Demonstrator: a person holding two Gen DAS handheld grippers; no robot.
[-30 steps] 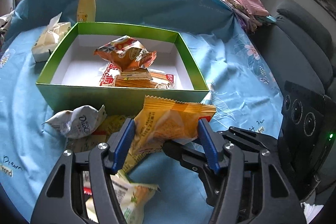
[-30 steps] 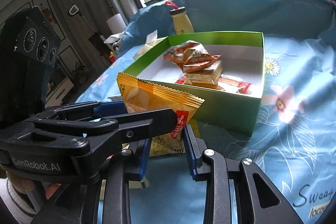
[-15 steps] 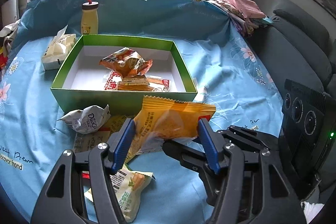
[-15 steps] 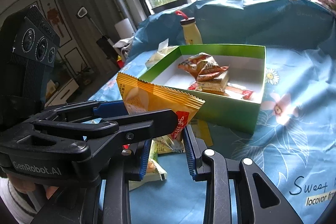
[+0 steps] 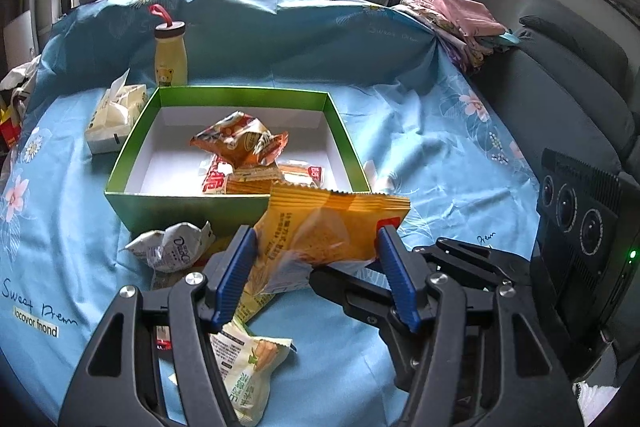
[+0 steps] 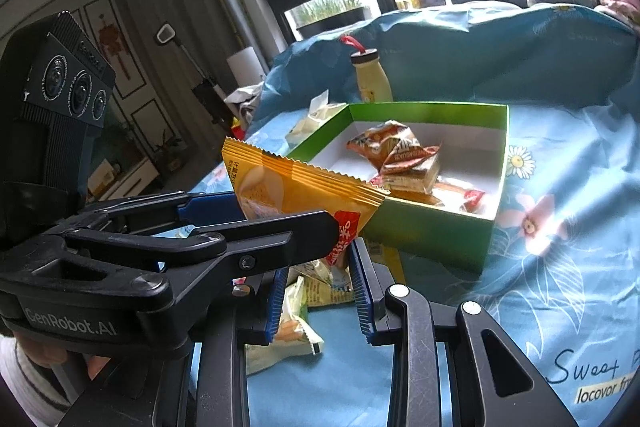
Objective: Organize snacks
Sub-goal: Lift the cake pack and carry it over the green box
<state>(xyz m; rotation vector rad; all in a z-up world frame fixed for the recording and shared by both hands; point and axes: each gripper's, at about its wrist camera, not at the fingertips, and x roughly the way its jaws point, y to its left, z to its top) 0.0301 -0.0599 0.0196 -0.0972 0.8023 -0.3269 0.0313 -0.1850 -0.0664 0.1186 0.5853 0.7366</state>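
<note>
My left gripper [image 5: 316, 263] is shut on an orange snack packet [image 5: 328, 227] and holds it in the air in front of the green box [image 5: 240, 205]. The packet also shows in the right wrist view [image 6: 296, 187], pinched by the left gripper's fingers [image 6: 256, 231]. The box holds an orange wrapper [image 5: 240, 139] and wafer packs [image 5: 248, 181]. My right gripper [image 6: 320, 291] is open and empty, low beside the left one. Loose snacks lie under the grippers: a white packet [image 5: 172, 247] and a green-and-white packet [image 5: 248, 359].
A yellow drink bottle [image 5: 170, 57] and a tissue pack [image 5: 116, 111] stand behind and left of the box on the blue flowered cloth [image 5: 440, 147]. Folded clothes [image 5: 460, 23] and a grey sofa [image 5: 568, 87] are at the right.
Both grippers have pulled back and risen from the box, which now looks smaller and farther. The orange packet stays held in my left gripper. More loose snacks show below.
</note>
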